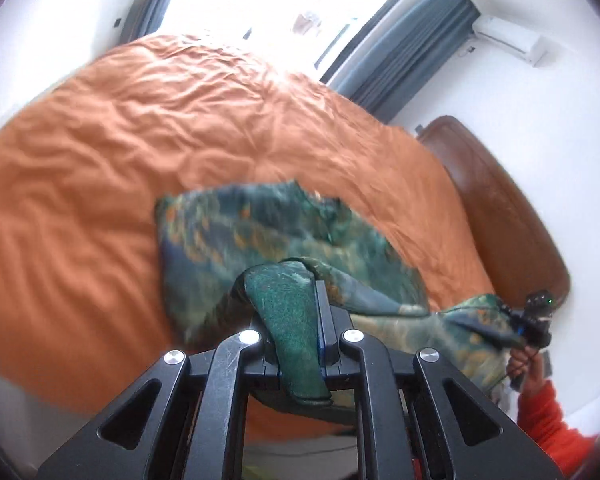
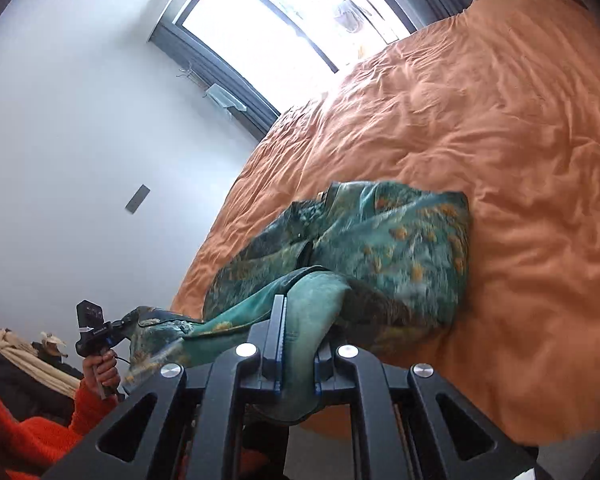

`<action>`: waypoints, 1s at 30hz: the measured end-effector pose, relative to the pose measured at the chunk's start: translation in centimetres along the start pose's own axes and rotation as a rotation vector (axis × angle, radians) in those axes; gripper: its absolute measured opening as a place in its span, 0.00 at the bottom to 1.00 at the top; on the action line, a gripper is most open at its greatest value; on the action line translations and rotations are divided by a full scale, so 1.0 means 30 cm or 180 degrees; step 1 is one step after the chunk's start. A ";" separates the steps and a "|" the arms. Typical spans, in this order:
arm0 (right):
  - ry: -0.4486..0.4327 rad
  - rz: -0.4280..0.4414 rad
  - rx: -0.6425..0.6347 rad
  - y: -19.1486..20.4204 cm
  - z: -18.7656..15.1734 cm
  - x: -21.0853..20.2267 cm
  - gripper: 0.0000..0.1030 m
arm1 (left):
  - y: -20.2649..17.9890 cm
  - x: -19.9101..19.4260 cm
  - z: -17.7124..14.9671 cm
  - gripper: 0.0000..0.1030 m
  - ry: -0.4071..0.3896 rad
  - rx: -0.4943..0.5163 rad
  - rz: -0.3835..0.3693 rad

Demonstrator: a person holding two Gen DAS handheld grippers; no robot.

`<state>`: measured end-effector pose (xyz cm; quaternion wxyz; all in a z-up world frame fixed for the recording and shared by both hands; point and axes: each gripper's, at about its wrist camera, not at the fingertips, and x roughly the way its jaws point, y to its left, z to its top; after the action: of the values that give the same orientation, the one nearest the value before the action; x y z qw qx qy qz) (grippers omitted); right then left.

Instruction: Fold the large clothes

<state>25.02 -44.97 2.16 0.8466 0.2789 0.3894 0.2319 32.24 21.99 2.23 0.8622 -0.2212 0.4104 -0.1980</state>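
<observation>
Green patterned satin garment (image 1: 268, 232), lifted over orange quilted bedspread (image 1: 100, 140).
Left gripper (image 1: 300, 300) and right gripper (image 2: 296, 312) each pinch a hem corner; keep the edge taut, lay toward 12 o'clock.

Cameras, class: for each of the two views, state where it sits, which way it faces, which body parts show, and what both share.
Left wrist: rides the left tool, facing along it over the orange bed; right hand shows.
Right wrist: rides the right tool, facing the bed toward the window; left hand shows.
Shared: green patterned garment, clamped by both tools.
</observation>
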 end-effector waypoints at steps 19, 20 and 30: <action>0.0247 -0.0015 0.1260 -0.535 0.260 0.609 0.11 | 0.234 0.671 0.288 0.29 0.0698 -0.0680 0.0268; 0.0276 0.0039 0.1353 -0.549 0.260 0.617 0.12 | 0.247 0.662 0.304 0.30 0.0746 -0.0786 0.0173; -0.0125 0.0417 0.1489 -0.505 0.363 0.489 0.80 | 0.307 0.495 0.382 0.95 0.0426 -0.1072 -0.0153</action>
<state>44.89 -50.36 -9.63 0.7495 0.4965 0.3971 0.1844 51.50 24.33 -5.52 0.7788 -0.3585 0.4888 -0.1613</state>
